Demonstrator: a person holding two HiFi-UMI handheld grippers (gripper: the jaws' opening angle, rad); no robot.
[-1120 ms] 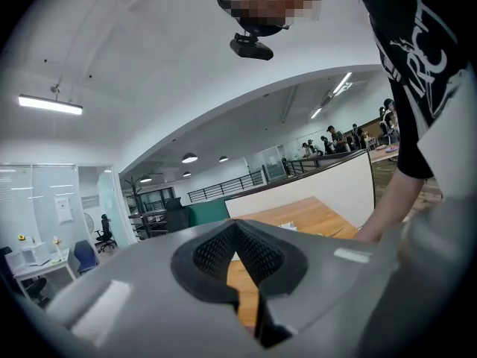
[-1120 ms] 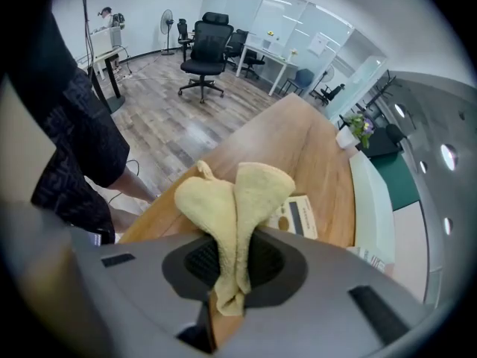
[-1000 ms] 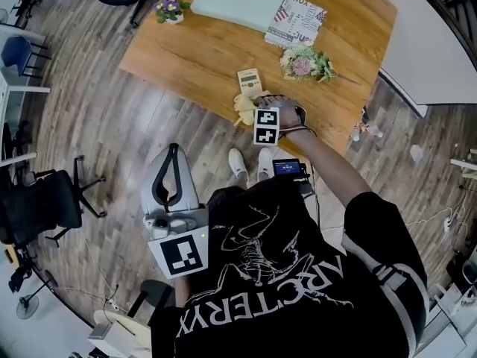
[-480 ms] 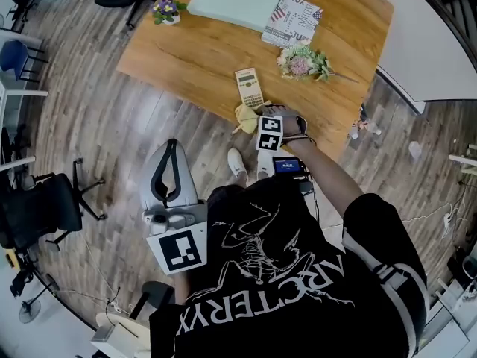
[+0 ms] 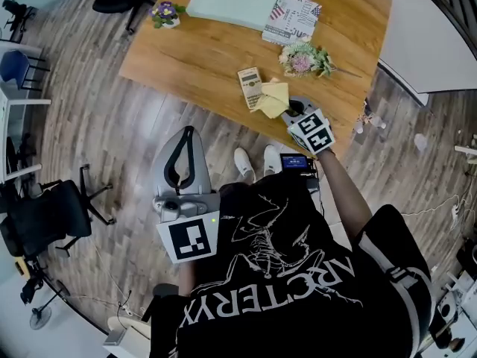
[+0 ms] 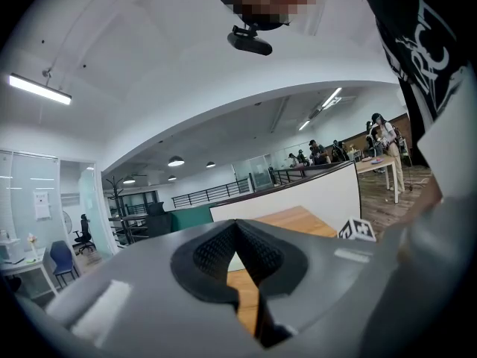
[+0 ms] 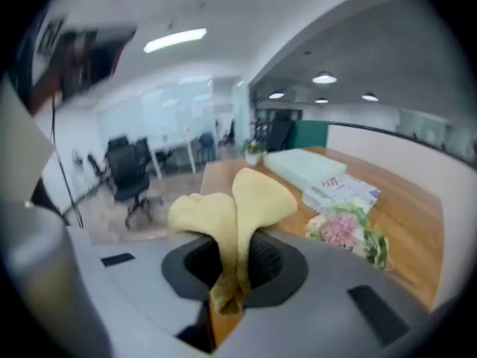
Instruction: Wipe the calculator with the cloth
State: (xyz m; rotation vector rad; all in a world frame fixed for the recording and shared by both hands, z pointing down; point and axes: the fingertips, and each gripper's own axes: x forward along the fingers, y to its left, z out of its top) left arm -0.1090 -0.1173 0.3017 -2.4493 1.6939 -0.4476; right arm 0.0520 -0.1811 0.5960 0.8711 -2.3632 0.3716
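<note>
A cream calculator [image 5: 250,87] lies near the front edge of the wooden table [image 5: 216,54]. A yellow cloth [image 5: 273,98] spreads just right of it, overlapping its right edge. My right gripper [image 5: 295,109] is shut on that cloth [image 7: 232,215], which sticks up between the jaws in the right gripper view. My left gripper [image 5: 180,171] hangs off the table above the floor, near the person's body, its jaws closed together with nothing between them [image 6: 240,252].
On the table stand a pale green box [image 5: 235,0], a printed booklet [image 5: 293,19], a flower bunch [image 5: 304,60] right behind the cloth, and a small potted flower [image 5: 165,11] at the left corner. Office chairs [image 5: 45,207] stand on the wooden floor at left.
My right gripper has swung right and up onto the table, carrying the yellow cloth from the table's front edge to beside the calculator. The left gripper has stayed about where it was.
</note>
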